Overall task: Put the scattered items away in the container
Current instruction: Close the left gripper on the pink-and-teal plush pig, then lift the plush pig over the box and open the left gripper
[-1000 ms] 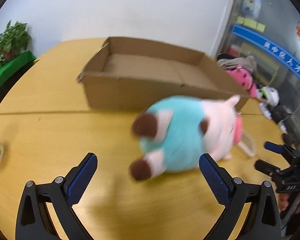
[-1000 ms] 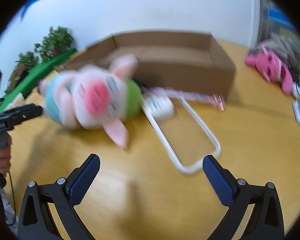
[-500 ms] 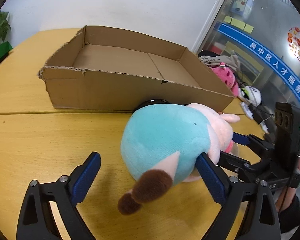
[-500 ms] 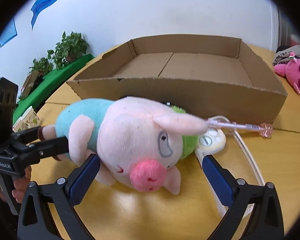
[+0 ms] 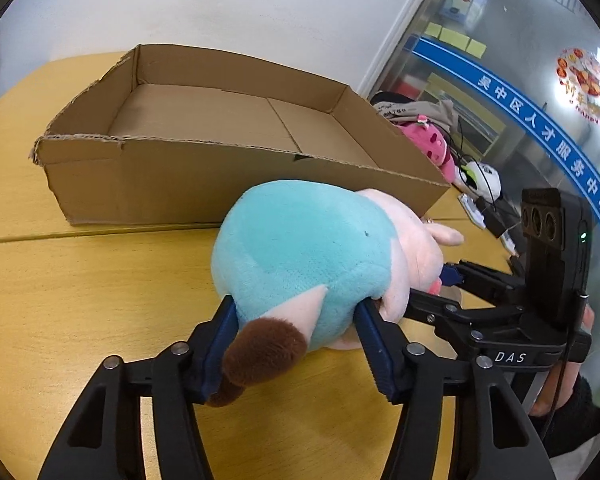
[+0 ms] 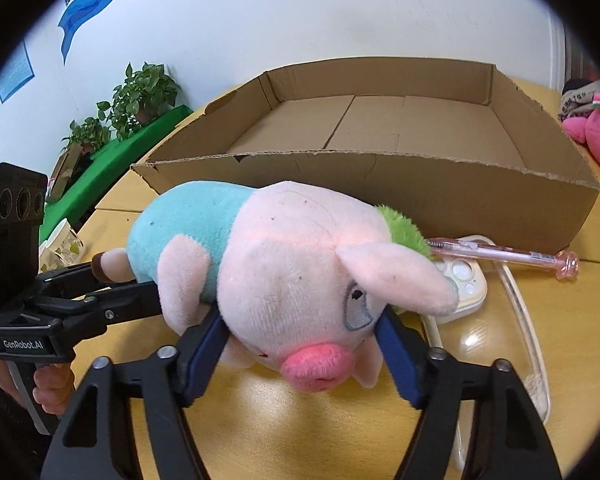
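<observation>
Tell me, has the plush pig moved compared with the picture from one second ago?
Cannot tell. The plush pig looks larger and closer, but both cameras moved; it lies in front of the cardboard box near wall as before.

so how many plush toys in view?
2. The plush pig lies before the cardboard box, between both tongs; a pink plush sits right of it. More may be hidden.

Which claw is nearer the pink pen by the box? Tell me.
Right. The right claw is closing on the plush pig's head, beside the pink pen. The left claw is closing on the pig's teal rear, at the far end from the pen.
</observation>
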The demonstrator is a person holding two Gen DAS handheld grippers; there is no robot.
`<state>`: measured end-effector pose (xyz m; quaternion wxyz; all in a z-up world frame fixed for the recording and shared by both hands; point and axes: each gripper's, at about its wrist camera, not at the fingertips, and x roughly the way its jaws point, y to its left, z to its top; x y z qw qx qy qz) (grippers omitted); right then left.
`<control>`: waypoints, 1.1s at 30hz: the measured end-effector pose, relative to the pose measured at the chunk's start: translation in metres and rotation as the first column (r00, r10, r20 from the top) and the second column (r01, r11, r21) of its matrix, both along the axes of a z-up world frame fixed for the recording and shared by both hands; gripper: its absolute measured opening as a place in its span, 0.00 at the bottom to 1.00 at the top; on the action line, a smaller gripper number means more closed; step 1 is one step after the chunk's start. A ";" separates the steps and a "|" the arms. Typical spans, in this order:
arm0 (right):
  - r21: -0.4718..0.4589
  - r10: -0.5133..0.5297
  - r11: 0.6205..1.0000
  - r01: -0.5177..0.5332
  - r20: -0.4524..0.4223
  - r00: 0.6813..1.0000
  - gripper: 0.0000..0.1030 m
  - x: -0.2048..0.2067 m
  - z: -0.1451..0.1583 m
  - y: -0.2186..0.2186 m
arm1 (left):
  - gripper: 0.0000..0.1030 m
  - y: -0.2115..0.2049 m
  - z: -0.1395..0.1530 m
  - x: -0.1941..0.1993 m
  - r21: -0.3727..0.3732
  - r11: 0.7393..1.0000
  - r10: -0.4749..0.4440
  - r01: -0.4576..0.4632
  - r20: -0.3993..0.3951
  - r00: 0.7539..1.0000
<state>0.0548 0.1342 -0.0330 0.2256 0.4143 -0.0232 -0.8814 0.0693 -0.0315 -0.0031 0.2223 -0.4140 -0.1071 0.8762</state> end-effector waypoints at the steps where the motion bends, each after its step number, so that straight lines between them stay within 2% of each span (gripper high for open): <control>1: 0.009 0.000 1.000 0.000 -0.007 1.000 0.62 0.001 0.000 -0.002 | 0.57 0.002 0.001 0.002 -0.020 1.000 -0.004 0.004 -0.005 1.000; 4: 0.037 0.001 0.999 0.000 -0.040 0.999 0.55 0.009 0.004 -0.009 | 0.55 0.005 0.004 0.008 -0.048 0.999 -0.001 0.001 -0.012 1.000; 9: 0.041 -0.009 0.999 0.012 -0.086 0.996 0.53 0.026 0.018 -0.012 | 0.52 0.004 0.020 0.020 -0.057 0.998 0.008 -0.011 -0.043 0.999; 13: 0.030 -0.024 0.999 0.029 -0.144 0.989 0.53 0.035 0.042 -0.013 | 0.52 0.003 0.050 0.028 -0.057 0.998 0.006 -0.012 -0.110 0.994; 18: -0.001 -0.044 0.999 0.045 -0.229 0.972 0.53 0.033 0.091 -0.010 | 0.52 -0.003 0.097 0.019 -0.058 0.998 -0.013 0.002 -0.197 0.980; 25: -0.014 -0.050 0.999 0.048 -0.315 0.948 0.53 -0.010 0.164 -0.015 | 0.51 -0.016 0.175 -0.037 -0.093 0.995 -0.049 0.023 -0.288 0.956; 30: -0.009 -0.043 0.999 0.043 -0.337 0.941 0.53 -0.070 0.214 -0.027 | 0.51 -0.033 0.219 -0.097 -0.085 0.996 -0.055 0.031 -0.296 0.953; 33: -0.026 -0.040 0.999 0.033 -0.324 0.945 0.53 -0.107 0.232 -0.035 | 0.51 -0.041 0.238 -0.131 -0.101 0.995 -0.041 0.010 -0.305 0.952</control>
